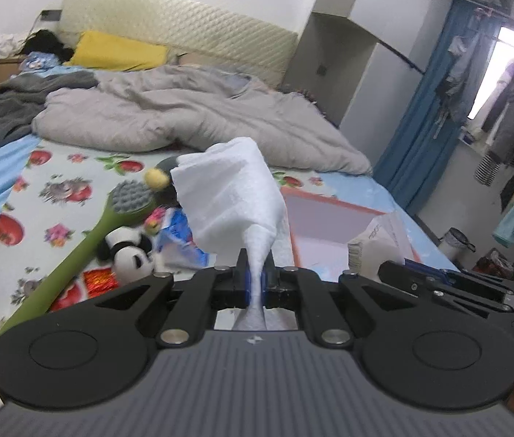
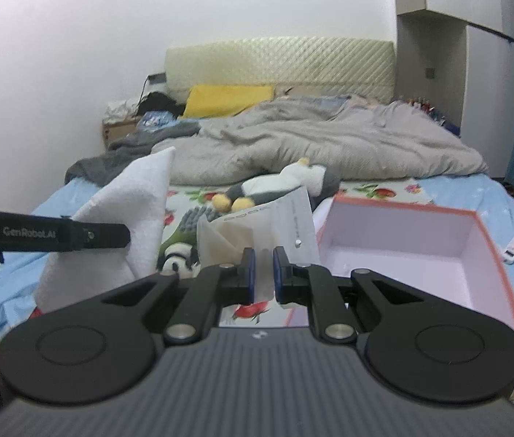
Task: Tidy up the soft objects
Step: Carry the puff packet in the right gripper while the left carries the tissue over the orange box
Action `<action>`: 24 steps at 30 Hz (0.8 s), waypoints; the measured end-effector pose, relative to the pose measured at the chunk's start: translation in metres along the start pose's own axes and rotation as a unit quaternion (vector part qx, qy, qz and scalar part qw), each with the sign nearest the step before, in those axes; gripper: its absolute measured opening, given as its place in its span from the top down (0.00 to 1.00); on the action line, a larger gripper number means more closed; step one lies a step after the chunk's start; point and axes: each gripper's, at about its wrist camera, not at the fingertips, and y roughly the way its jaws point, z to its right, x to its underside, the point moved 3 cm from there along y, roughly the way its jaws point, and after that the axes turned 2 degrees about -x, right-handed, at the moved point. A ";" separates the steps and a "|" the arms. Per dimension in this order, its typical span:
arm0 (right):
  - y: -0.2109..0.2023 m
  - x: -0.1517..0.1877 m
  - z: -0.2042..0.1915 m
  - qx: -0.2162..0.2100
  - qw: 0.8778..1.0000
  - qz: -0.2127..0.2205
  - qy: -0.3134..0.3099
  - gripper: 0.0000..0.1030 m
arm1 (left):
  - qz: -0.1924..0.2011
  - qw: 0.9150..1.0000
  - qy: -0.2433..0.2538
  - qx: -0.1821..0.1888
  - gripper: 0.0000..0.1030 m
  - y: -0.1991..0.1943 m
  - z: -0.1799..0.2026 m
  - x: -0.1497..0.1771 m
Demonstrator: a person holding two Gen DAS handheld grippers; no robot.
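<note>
Left wrist view is showing the left gripper (image 1: pixel 255 276) clamping its blue pads on a white cloth (image 1: pixel 231 189), which is bunching to a narrow neck at the pads and fanning upward through the middle of the frame. Its long axis is running nearly upright, leaning slightly toward upper left, with the loose end pointing up.

Right wrist view is showing the right gripper (image 2: pixel 264 273) pinching a thin translucent packet (image 2: pixel 278 222). Its printed end is rising toward upper right, so its long axis is standing roughly upright too. The same cloth (image 2: pixel 129 211) is hanging as a tall wedge at left of centre, behind the other gripper's arm.

Beyond the packet, the open pink box (image 2: pixel 406 251) is sitting at right on the floral sheet (image 2: pixel 384 193). A panda toy (image 2: pixel 178 255), a green brush (image 1: pixel 85 240) and a penguin plush (image 2: pixel 282 182) are lying between cloth and box.

To do this step well, I judge both grips should be staying firm while each soft item is being carried over the box rim, the trailing cloth being kept clear of the toys, and lowered well inside before release.
</note>
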 end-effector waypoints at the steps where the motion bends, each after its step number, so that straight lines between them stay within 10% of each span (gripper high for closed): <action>1: -0.003 -0.002 0.003 0.003 1.000 0.004 0.002 0.87 | 0.001 1.000 0.003 0.004 0.94 0.001 0.005 -0.002; 24: 0.036 0.015 0.125 0.092 0.990 -0.040 0.095 0.87 | -0.084 0.989 0.068 0.101 0.94 0.152 0.116 -0.027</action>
